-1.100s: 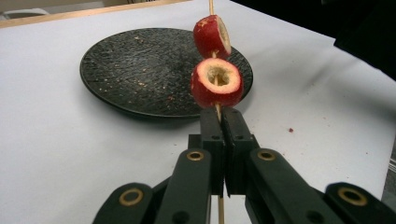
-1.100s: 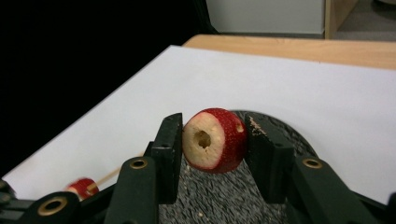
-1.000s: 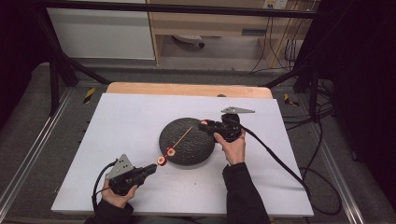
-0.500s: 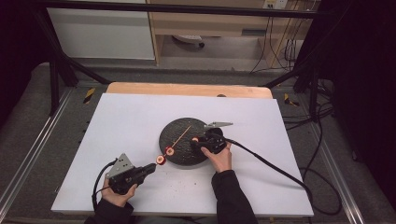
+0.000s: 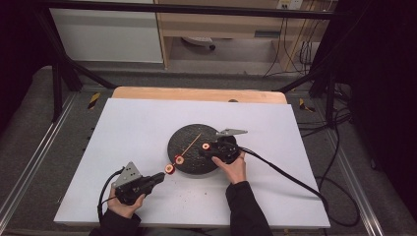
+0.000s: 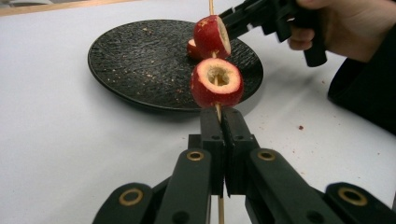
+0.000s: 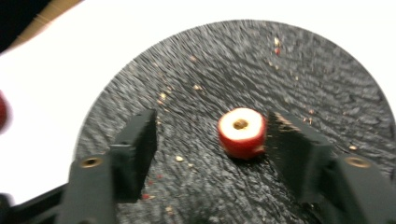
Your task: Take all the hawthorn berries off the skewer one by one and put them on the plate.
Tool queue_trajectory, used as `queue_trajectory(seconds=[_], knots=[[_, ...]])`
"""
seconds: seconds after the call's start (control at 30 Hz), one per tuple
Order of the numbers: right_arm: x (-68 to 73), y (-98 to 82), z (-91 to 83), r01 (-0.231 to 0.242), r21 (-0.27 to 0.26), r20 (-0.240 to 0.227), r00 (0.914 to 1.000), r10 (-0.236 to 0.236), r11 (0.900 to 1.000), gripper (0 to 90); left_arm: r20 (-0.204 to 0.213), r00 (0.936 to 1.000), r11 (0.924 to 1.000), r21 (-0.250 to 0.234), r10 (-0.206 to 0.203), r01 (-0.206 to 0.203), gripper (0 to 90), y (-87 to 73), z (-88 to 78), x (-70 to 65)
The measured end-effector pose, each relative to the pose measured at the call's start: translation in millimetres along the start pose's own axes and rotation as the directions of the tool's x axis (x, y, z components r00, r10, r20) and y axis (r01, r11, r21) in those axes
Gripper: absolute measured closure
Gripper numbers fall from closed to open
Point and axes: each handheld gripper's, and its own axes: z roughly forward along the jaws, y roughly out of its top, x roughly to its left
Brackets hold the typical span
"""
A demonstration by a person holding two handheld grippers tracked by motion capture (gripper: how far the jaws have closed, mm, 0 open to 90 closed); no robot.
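Your left gripper [image 6: 218, 122] clamps the skewer [image 5: 189, 146], which points toward the far right corner of the surface. Your right gripper [image 7: 212, 140], jaws just opening, straddles a loose fruit slice [image 7: 241, 132] that the high view hides.

A white table [image 5: 123, 147] with a bare wooden strip along its far edge carries a round black plate [image 5: 184, 137], which sits near the middle, a little to the right. Small reddish crumbs [image 5: 189, 192] are scattered on the white surface just in front of the plate.

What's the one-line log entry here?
left gripper: shut on skewer | right gripper: jaws just opening, open around fruit piece | plate
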Motion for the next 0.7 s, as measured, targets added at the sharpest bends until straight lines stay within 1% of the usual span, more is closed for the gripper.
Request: queue_trajectory(seconds=[0.07, 0.1, 0.13, 0.17, 0.23, 0.33, 0.37, 0.6, 0.67, 0.7], knots=[[3.0, 1.2, -7.1, 0.002, -0.014, -0.020, 0.9998, -0.002, 1.000, 24.3, 0.002, 1.0000, 1.0000, 0.000, -0.001, 0.001, 88.3, 0.1, 0.2, -0.3], [4.9, 1.5, -10.4, -0.002, -0.020, -0.032, 0.9995, 0.001, 1.000, 23.0, 0.001, 1.0000, 1.0000, 0.000, 0.000, 0.000, 88.3, 0.1, 0.2, -0.3], [9.4, 1.2, -16.1, 0.002, -0.037, -0.056, 0.9984, -0.004, 0.999, 18.1, 0.002, 1.0000, 1.0000, 0.002, 0.000, 0.000, 88.3, 0.1, 0.2, -0.5], [9.4, 1.2, -16.1, 0.002, -0.037, -0.056, 0.9984, -0.004, 0.999, 18.1, 0.002, 1.0000, 1.0000, 0.003, 0.000, 0.000, 88.3, 0.1, 0.4, -0.5], [13.7, 0.5, -20.0, 0.010, -0.053, -0.067, 0.9977, -0.014, 0.999, 13.3, 0.002, 1.0000, 1.0000, 0.003, 0.001, -0.001, 88.3, 0.1, 0.6, -0.6], [19.5, -2.0, -23.0, 0.002, -0.064, -0.098, 0.9952, -0.009, 0.998, 10.9, 0.002, 1.0000, 1.0000, 0.003, 0.003, -0.003, 88.3, 0.0, 1.1, -1.2], [22.9, -4.5, -23.2, 0.005, -0.075, -0.109, 0.9940, -0.013, 0.997, 9.6, 0.002, 1.0000, 1.0000, 0.004, 0.004, -0.004, 88.2, 0.0, 1.2, -1.4], [30.3, -8.8, -23.5, 0.000, -0.086, -0.127, 0.9919, -0.011, 0.996, 7.4, 0.004, 1.0000, 1.0000, 0.004, 0.004, -0.004, 88.2, 0.1, 2.7, -2.4], [35.0, -9.4, -22.3, 0.009, -0.082, -0.130, 0.9913, -0.020, 0.997, 7.2, 0.005, 1.0000, 1.0000, 0.005, 0.006, -0.006, 88.2, 0.3, 2.9, -3.0], [35.0, -9.4, -22.3, 0.009, -0.082, -0.130, 0.9913, -0.020, 0.997, 7.2, 0.004, 1.0000, 1.0000, 0.006, 0.007, -0.008, 88.2, 0.4, 2.9, -3.3]])
